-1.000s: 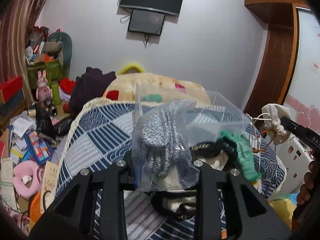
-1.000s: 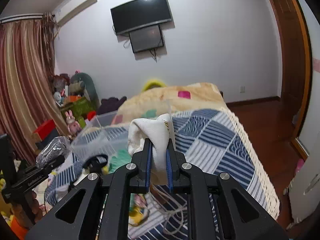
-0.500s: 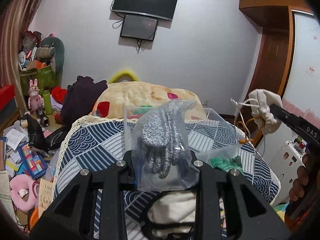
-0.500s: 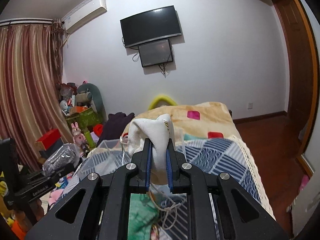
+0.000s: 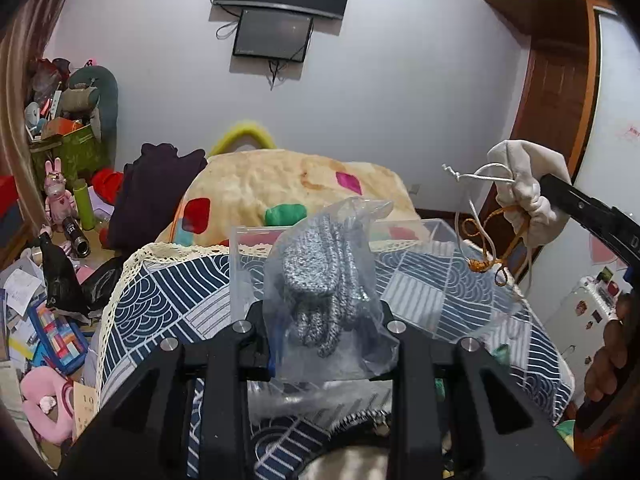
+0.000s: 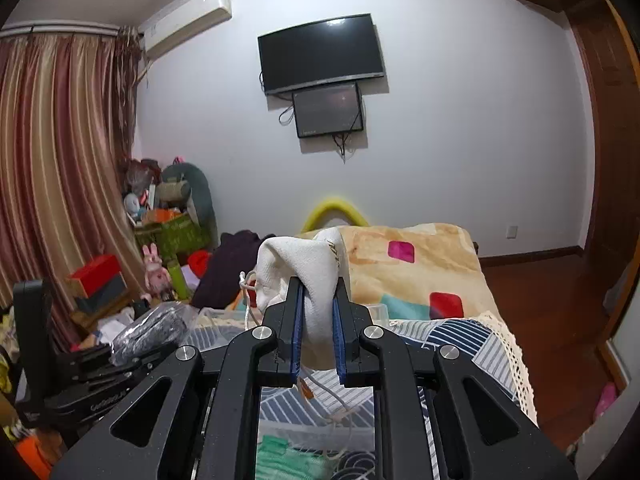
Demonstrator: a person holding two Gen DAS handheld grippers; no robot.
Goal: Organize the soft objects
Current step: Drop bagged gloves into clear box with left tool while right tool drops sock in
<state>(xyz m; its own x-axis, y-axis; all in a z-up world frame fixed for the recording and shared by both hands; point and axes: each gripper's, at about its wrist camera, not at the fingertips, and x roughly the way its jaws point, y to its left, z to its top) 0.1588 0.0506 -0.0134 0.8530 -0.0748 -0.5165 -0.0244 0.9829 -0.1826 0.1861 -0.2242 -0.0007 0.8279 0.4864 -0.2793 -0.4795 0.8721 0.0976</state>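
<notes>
Fingers of the left gripper (image 5: 326, 320) are pinching a bagged grey knit (image 5: 320, 280); the right gripper (image 6: 316, 320) is clamping tight on a white pouch (image 6: 304, 268). Both are hanging above a clear bin (image 5: 256, 240). Lowering each fully inside before letting go seems wise, minding the dangling cords (image 5: 480, 240).

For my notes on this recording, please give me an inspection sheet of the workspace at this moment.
Surface: bed with blue patterned cover.
Job's things: grey knit item in plastic bag; white drawstring pouch; clear box on bed.
Clutter: toys and papers on floor.
Grippers: left gripper shut on bag; right gripper shut on pouch.
Cables: pouch cords dangling.
Surroundings: wall television, curtain.
</notes>
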